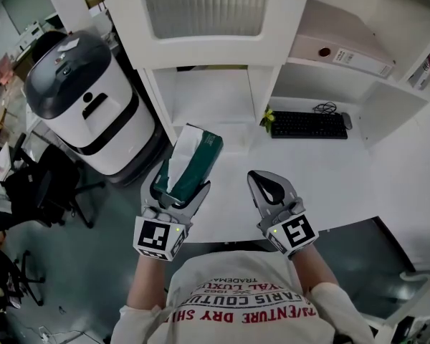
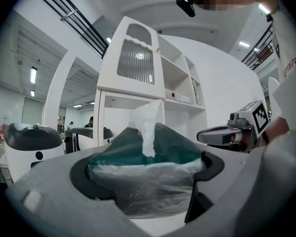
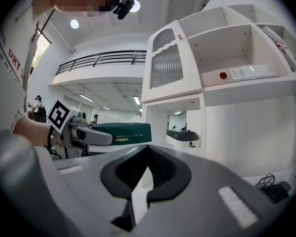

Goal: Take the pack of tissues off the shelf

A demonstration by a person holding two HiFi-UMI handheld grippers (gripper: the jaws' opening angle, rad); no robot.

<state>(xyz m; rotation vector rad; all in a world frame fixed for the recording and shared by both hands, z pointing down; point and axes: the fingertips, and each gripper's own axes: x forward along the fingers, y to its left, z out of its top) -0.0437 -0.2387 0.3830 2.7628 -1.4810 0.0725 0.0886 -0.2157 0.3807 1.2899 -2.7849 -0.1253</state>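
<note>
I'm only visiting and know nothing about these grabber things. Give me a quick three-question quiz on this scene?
1. True or false: the left gripper holds the green tissue pack.
2. The right gripper is: A) open wide, B) shut on a cup, C) shut and empty?
3. Fill in: a black ___ lies on the white desk.
Key: 1 true; 2 C; 3 keyboard.

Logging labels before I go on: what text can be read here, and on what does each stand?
"DRY SH": on the person's shirt, cut off.
"ARIS COUTU": same shirt, cut off.
Gold print on the pack of tissues: too small to read.
Label on the box file on the shelf: too small to read.
</note>
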